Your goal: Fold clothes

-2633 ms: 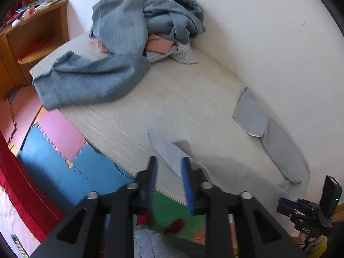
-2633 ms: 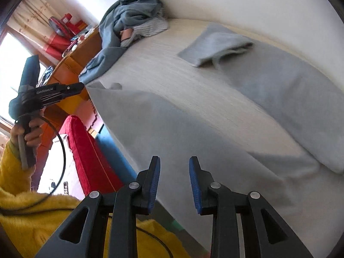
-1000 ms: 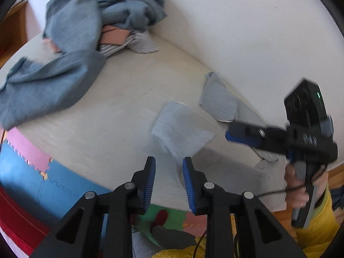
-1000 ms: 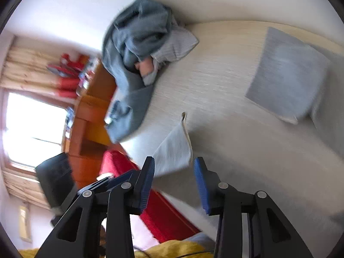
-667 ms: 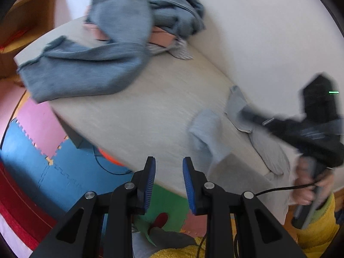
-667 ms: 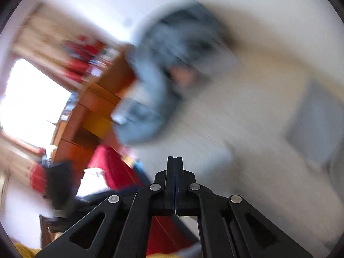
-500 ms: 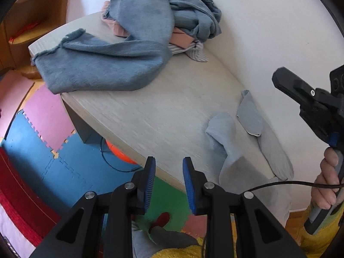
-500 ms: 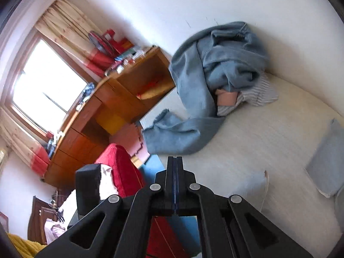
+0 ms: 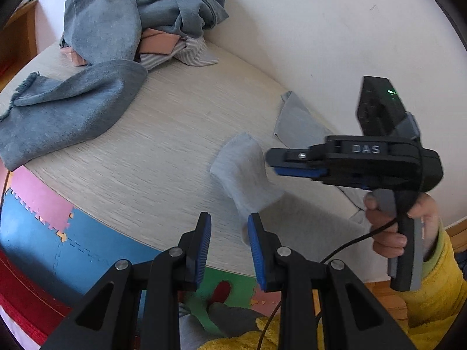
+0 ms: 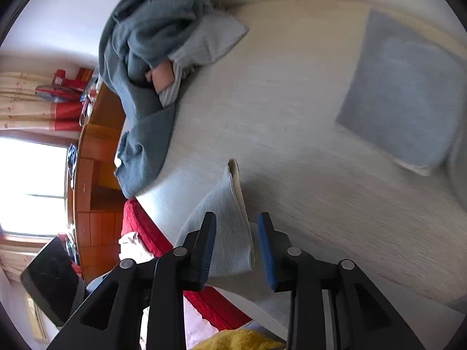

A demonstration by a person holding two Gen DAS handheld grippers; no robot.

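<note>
Both grippers tilt down over the table (image 9: pixel 122 157) — left gripper (image 9: pixel 228 246) parted, empty; right gripper (image 10: pixel 237 243) opening, raised flap of the light grey garment (image 10: pixel 224 227) between its pads, unpinched. Garment spreads along the near table edge — the heap of blue-grey clothes (image 9: pixel 125 20) sits well apart by the wall.

Lt-grey garment (image 9: pixel 248 175) rumpled, sleeve raised, on table (image 9: pixel 163 134).

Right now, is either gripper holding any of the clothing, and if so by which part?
Nothing is held. The left gripper is open and empty. The right gripper's jaws are opening, and the raised flap of the light grey garment lies between them, unpinched.
</note>
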